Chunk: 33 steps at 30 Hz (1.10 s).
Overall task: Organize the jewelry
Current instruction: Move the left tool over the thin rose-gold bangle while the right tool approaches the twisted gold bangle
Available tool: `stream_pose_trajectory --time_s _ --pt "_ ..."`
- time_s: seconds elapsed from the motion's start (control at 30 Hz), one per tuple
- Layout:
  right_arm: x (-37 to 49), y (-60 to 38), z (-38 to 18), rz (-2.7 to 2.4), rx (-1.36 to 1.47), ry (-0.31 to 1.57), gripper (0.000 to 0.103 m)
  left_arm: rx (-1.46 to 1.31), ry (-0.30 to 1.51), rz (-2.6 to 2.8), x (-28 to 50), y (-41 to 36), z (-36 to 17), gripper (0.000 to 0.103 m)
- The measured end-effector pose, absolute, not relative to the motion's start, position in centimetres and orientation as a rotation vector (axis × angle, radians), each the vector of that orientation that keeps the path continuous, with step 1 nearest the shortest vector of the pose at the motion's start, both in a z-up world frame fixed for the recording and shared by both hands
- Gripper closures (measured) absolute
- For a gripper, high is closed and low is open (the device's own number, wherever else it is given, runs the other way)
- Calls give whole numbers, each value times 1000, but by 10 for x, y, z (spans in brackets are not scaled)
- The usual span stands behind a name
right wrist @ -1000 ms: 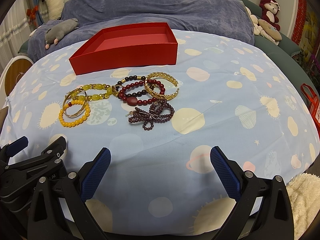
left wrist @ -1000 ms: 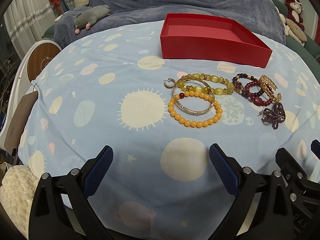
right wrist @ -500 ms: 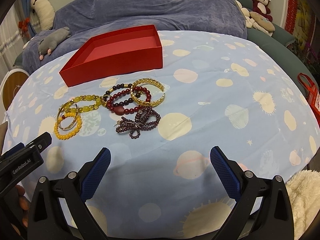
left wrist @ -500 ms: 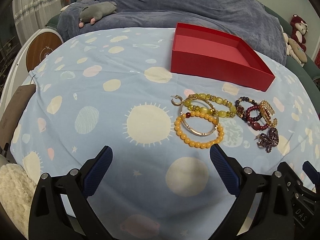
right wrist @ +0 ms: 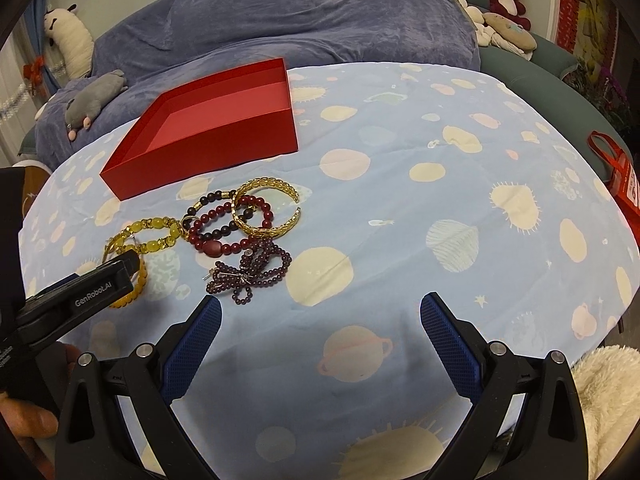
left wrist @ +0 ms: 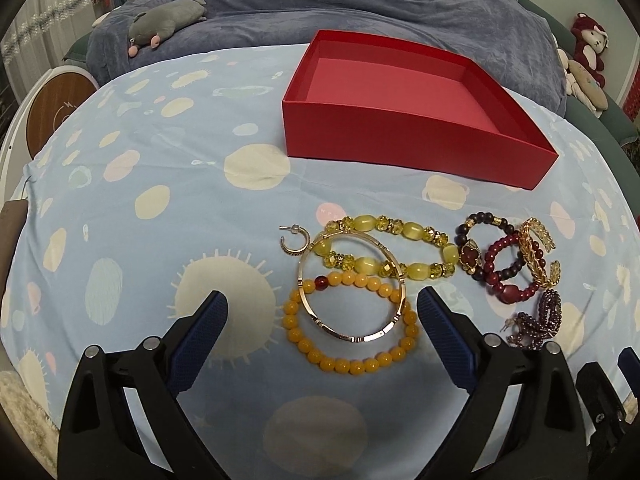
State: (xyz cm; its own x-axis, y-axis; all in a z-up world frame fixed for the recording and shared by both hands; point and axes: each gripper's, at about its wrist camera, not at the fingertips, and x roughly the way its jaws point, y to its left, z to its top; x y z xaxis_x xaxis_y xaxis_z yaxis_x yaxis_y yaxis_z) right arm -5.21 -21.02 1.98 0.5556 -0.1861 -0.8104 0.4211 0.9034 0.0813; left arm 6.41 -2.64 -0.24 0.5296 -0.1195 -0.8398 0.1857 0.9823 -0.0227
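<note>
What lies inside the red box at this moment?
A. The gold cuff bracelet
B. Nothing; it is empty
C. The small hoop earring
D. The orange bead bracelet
B. The red box shows only its bare pink floor, while the orange bead bracelet, the gold cuff bracelet and the small hoop earring all lie on the patterned sheet in front of it.

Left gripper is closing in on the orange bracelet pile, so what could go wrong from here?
The thin gold bangle lies across both the orange bead bracelet and the yellow bracelet, so a grab by the open left gripper may lift or drag several. The small hoop earring beside them could get flicked away. The red box sits beyond, empty.
</note>
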Motion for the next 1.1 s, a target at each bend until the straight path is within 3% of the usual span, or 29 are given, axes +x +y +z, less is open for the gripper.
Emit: stream_pose_trajectory --time_s 0.13,0.37,0.97,1.1 --pt "-51 -211 18 -360 295 919 7 67 1000 -201 67 -29 -5 25" --pt "-51 -210 17 -352 292 922 7 74 988 -247 67 -35 -3 49" --pt "8 -215 18 -269 318 926 7 23 972 -250 58 -22 17 49" --pt "26 -220 10 -256 330 935 11 37 969 -253 58 -22 18 49"
